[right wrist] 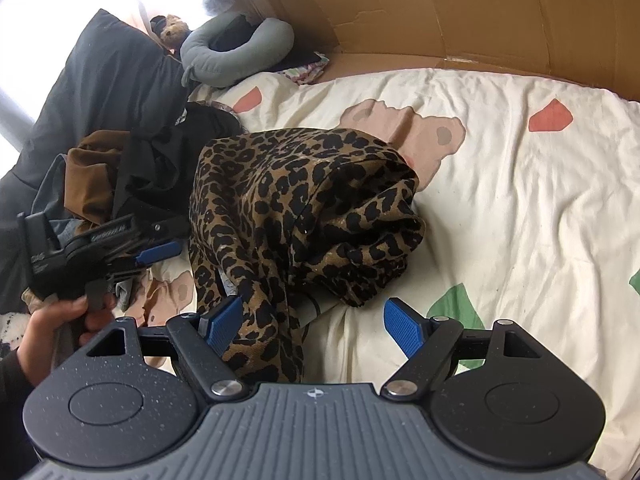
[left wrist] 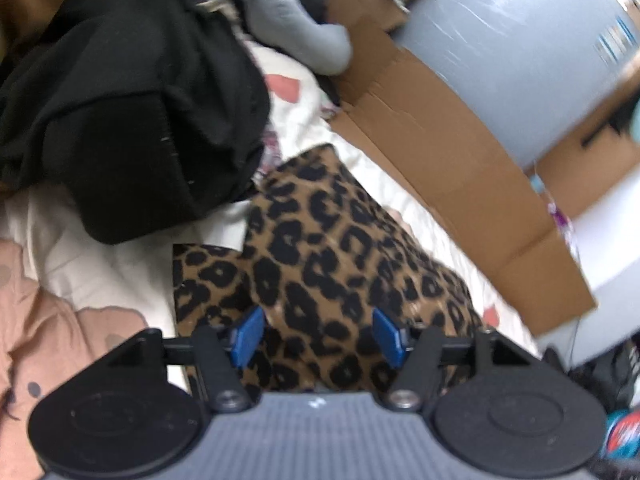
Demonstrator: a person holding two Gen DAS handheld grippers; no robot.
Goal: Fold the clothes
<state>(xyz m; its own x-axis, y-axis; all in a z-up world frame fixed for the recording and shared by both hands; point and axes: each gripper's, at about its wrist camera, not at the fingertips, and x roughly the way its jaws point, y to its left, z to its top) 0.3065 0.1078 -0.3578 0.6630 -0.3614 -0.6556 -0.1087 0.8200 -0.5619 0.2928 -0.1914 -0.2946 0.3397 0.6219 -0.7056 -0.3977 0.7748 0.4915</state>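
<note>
A leopard-print garment [right wrist: 304,204] lies crumpled on the cream bedsheet [right wrist: 500,208]; it also shows in the left wrist view [left wrist: 320,248]. My left gripper [left wrist: 318,334] is open, its blue pads spread over the garment's near part. In the right wrist view the left gripper [right wrist: 160,252] sits at the garment's left edge, held by a hand. My right gripper [right wrist: 312,326] is open, low over the garment's near end, with its left pad [right wrist: 222,324] against the cloth and nothing clamped.
A pile of black and brown clothes [right wrist: 132,168] lies left of the garment, also seen in the left wrist view [left wrist: 132,120]. A grey neck pillow [right wrist: 236,52] and cardboard [right wrist: 480,20] border the far side of the bed. A dark pillow [right wrist: 104,92] is at back left.
</note>
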